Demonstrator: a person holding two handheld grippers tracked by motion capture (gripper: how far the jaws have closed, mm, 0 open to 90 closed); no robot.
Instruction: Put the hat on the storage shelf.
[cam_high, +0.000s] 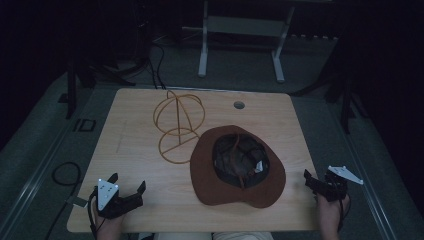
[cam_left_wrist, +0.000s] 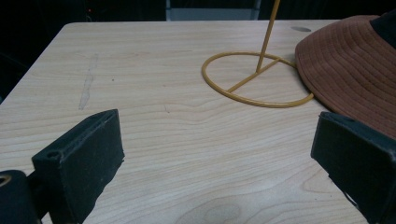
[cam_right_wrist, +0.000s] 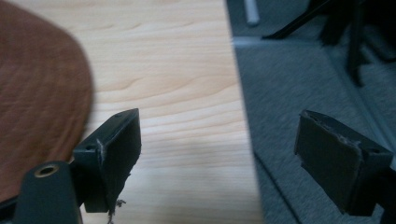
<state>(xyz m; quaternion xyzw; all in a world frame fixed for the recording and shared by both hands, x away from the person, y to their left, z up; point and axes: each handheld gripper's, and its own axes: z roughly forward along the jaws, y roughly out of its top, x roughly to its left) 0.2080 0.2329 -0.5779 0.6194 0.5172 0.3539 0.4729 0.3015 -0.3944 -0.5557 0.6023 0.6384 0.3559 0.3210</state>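
Two claws, both wide open and holding nothing, so as far as I can tell the job hasn't started yet. The brown wide-brimmed fabric hat (cam_high: 237, 167) is lying upside down on the light wooden table (cam_high: 140, 150), crown opening facing up with the dark lining and a little white tag showing. Just behind it and to its left stands the yellow wire hat stand (cam_high: 177, 122), a hoop base with a round cage on top; the hat's brim looks like it touches or slightly overlaps the base ring, hard to say which.

The left claw (cam_high: 127, 186) rests at the near left corner of the table, well apart from the hat. In the left gripper view its jaws frame bare wood, with the stand's base ring (cam_left_wrist: 257, 79) and the hat brim (cam_left_wrist: 348, 65) further off. The right claw (cam_high: 312, 181) hovers at the table's right edge, near the brim but not touching it.

My guess is the hat is meant to go onto the stand, which leaves everything to do: grab the brim, flip the hat over, and set it on the cage.
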